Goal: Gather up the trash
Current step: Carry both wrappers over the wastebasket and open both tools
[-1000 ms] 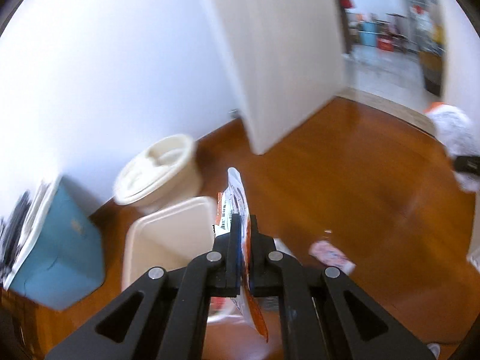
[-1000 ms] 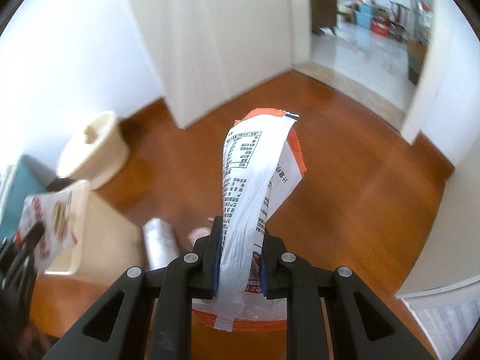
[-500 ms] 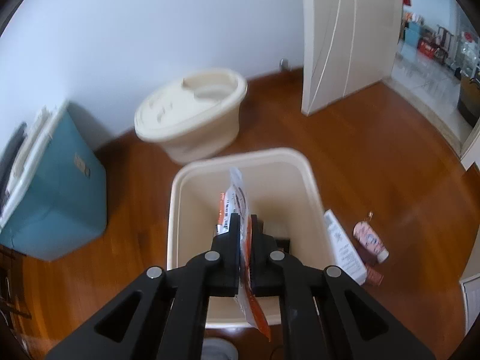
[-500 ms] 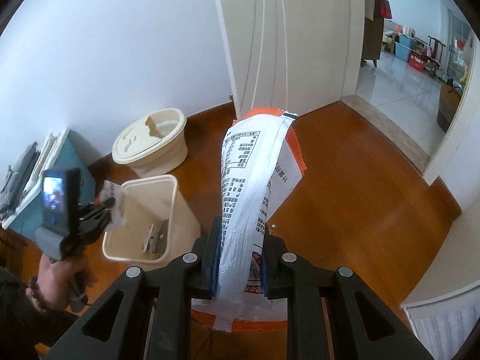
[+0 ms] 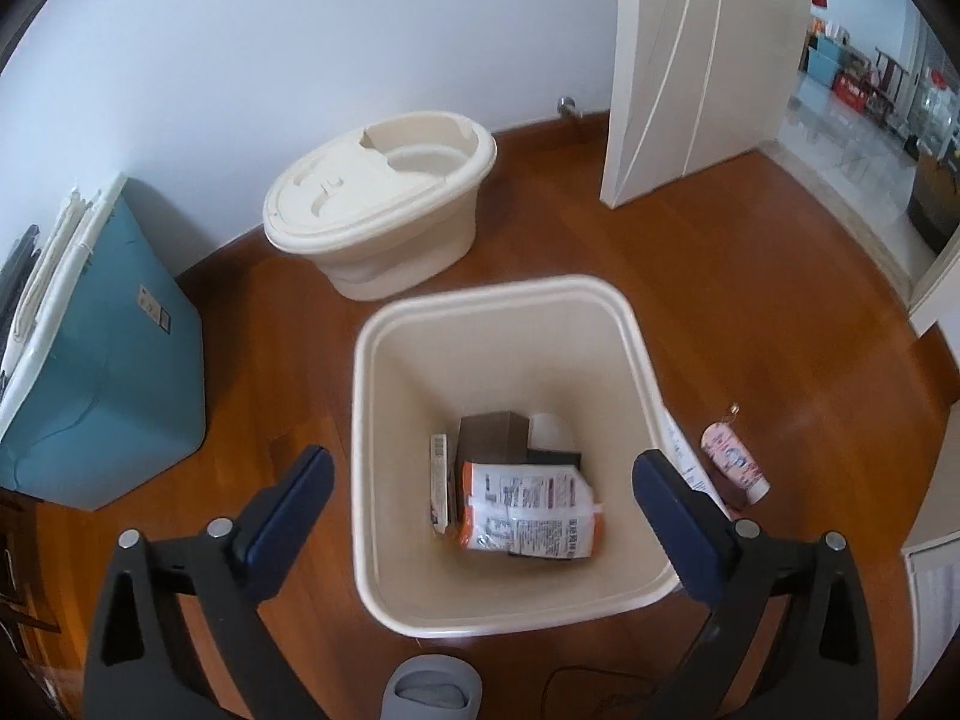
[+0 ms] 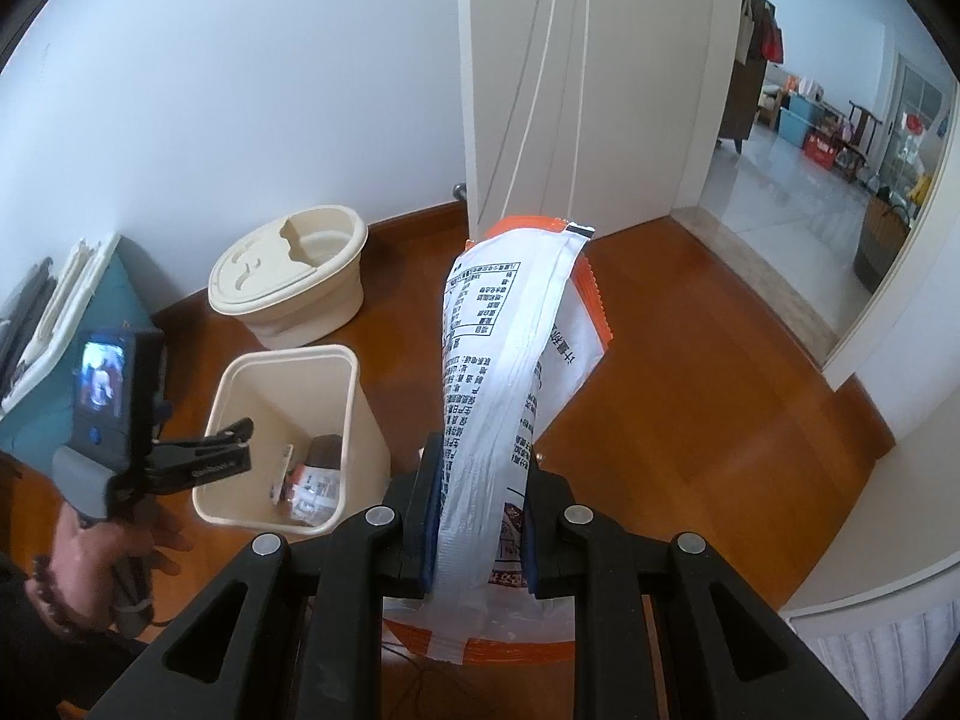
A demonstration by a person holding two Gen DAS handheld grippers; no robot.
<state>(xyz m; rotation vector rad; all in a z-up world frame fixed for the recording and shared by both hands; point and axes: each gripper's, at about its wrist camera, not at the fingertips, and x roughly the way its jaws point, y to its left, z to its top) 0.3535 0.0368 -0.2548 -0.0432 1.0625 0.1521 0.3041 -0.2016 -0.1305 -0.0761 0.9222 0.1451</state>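
Your biggest landmark is the glossy wooden floor (image 5: 750, 300), with the cream plastic wastebasket (image 5: 384, 360) standing on it, rectangular with rounded corners and a rolled rim. Behind it sits a squat oval cream tub (image 5: 384, 204) with a moulded lid, and to the left a teal box (image 5: 102, 360).

Your right tongs (image 6: 477, 510) are clamped on a large snack bag (image 6: 504, 360), crinkly white film with black print and orange serrated edges, standing tall and bowed above the jaws. It is well to the right of the basket's mouth. Carry it over the centre of the opening before you let go; being long and floppy, it would likely catch the rim if released off-centre, so tip it in end first.

Your left tongs (image 5: 480, 486) are spread wide apart and hold nothing, hovering directly above the basket. Move them aside so the two tools do not meet over the opening.

Inside the basket lies a smaller orange-and-white wrapper (image 5: 528, 507), crumpled, resting on a dark brown carton (image 5: 492, 438) with a thin flat packet (image 5: 439, 480) on edge beside it.

On the floor just right of the basket, a white printed packet (image 5: 687, 462) leans against its outer wall, and near it lies a small pink tube (image 5: 735, 462), smooth and round, likely to roll if you pinch it off-centre. Both look like your next pickups.
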